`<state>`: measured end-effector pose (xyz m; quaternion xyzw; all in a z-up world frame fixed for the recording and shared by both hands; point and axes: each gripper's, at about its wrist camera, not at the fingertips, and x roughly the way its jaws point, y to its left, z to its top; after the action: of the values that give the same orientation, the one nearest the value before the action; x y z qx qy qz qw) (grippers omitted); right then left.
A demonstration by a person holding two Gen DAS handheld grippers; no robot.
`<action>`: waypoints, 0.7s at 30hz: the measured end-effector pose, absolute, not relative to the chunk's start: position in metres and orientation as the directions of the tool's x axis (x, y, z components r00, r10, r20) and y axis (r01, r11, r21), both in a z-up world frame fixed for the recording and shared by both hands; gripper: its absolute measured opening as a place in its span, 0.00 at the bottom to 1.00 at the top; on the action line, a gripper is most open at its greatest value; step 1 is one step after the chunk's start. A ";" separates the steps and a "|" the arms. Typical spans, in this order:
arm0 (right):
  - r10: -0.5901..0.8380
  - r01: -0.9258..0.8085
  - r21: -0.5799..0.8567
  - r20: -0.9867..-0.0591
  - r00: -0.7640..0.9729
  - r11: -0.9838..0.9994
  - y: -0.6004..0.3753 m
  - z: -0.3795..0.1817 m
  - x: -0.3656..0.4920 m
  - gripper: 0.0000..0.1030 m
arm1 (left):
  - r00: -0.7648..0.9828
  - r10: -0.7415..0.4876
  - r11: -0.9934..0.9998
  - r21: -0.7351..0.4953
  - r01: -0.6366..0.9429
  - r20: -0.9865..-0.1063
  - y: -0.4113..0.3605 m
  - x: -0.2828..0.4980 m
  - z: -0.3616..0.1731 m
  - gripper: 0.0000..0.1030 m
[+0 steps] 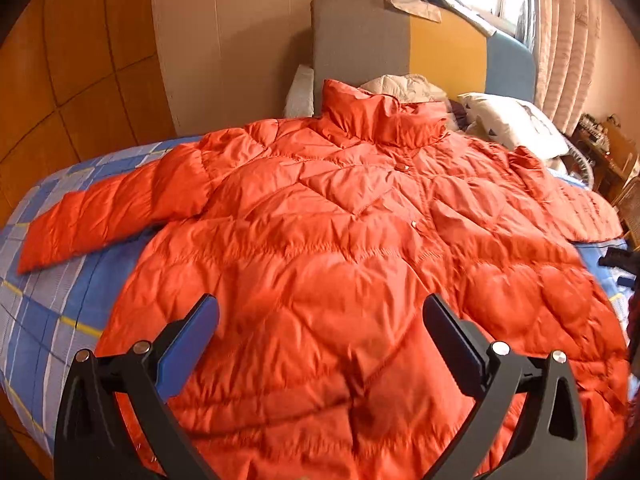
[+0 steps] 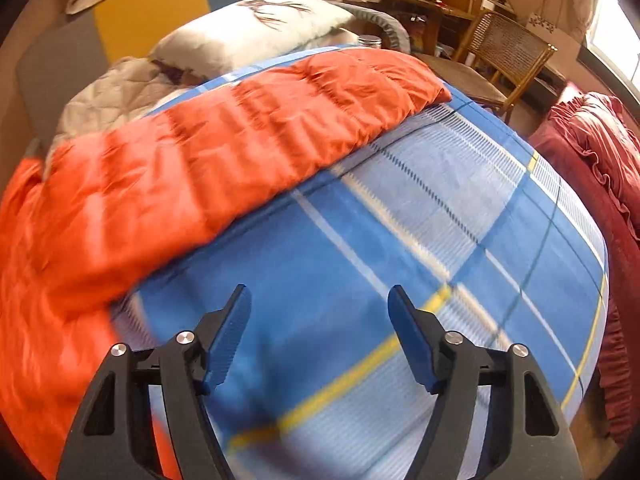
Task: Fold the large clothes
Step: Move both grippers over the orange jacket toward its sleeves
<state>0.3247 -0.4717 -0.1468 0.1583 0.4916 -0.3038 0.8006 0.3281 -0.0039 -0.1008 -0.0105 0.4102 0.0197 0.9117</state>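
Flat on blue plaid bedsheet (image 2: 400, 208): puffy orange quilted jacket (image 1: 340, 240). Above, left gripper (image 1: 320, 316) and right gripper (image 2: 320, 304), jaws parted, empty.

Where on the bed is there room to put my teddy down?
Bare blue plaid sheet lies below the right sleeve, out to the bed's edge. A smaller patch sits under the left sleeve. The orange jacket fills the middle; pillows crowd the headboard.

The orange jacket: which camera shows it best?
The left wrist view: the whole jacket lies spread flat on the bed, collar and both sleeves visible. The right wrist view catches only one sleeve and a blurred edge.
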 end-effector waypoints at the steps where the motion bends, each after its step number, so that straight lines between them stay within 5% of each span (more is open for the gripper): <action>1: -0.344 0.658 -0.053 -0.883 0.321 0.751 -0.481 -0.150 0.333 0.68 | 0.658 0.022 0.999 -0.011 -0.046 -0.752 -0.005 0.334 -0.104 0.98; 18: -0.405 0.803 0.047 -0.845 0.349 0.594 -0.565 -0.153 0.374 0.68 | 0.617 0.028 0.996 -0.030 -0.084 -0.786 -0.006 0.355 -0.143 0.98; 21: -0.432 0.832 0.064 -0.832 0.349 0.551 -0.576 -0.152 0.368 0.60 | 0.617 0.033 0.996 -0.023 -0.083 -0.786 -0.007 0.355 -0.145 0.98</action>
<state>0.3677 -0.5756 -0.1516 0.2485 0.4031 -0.4036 0.7829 0.3553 -0.0071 -0.1449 -0.0286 0.4366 0.0325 0.8986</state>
